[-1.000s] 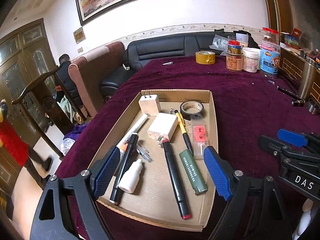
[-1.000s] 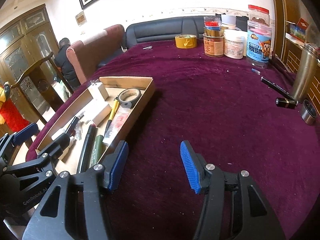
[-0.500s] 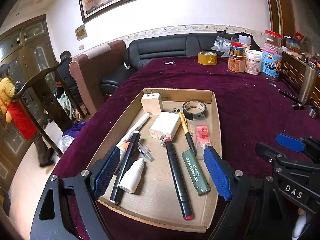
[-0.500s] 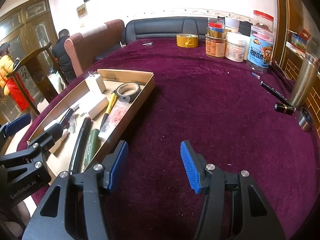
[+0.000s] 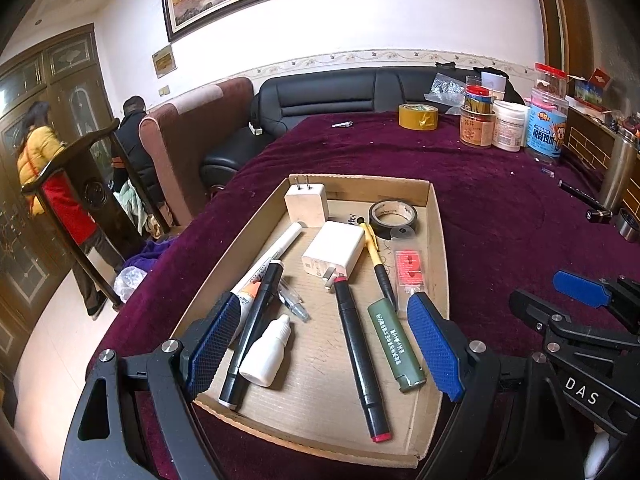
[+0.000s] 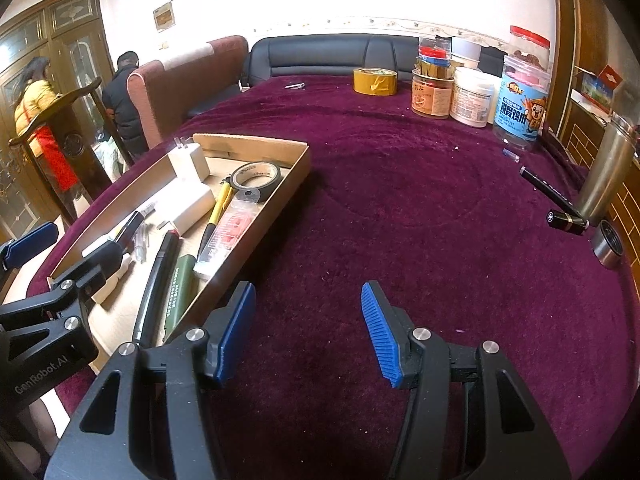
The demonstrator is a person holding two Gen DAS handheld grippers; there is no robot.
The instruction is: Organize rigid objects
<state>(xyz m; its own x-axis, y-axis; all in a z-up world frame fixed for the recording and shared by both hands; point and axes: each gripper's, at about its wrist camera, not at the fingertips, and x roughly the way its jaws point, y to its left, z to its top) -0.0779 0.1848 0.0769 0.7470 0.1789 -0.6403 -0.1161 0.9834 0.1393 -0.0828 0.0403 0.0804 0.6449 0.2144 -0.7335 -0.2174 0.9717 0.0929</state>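
Observation:
A shallow cardboard tray on the purple cloth holds two white chargers, a black tape roll, black markers, a green pen, a yellow pen, a white dropper bottle and a red-card packet. My left gripper is open and empty over the tray's near end. My right gripper is open and empty above bare cloth, right of the tray. A black pen and a black lipstick tube lie at the far right.
Yellow tape, jars and a tall snack jar stand at the table's back. A steel flask and its cap sit at the right edge. Chairs, a sofa and two people are beyond the left edge.
Both grippers have drifted slightly, so the views shifted a little. A person in yellow and red has walked along the left background. No object on the table moved.

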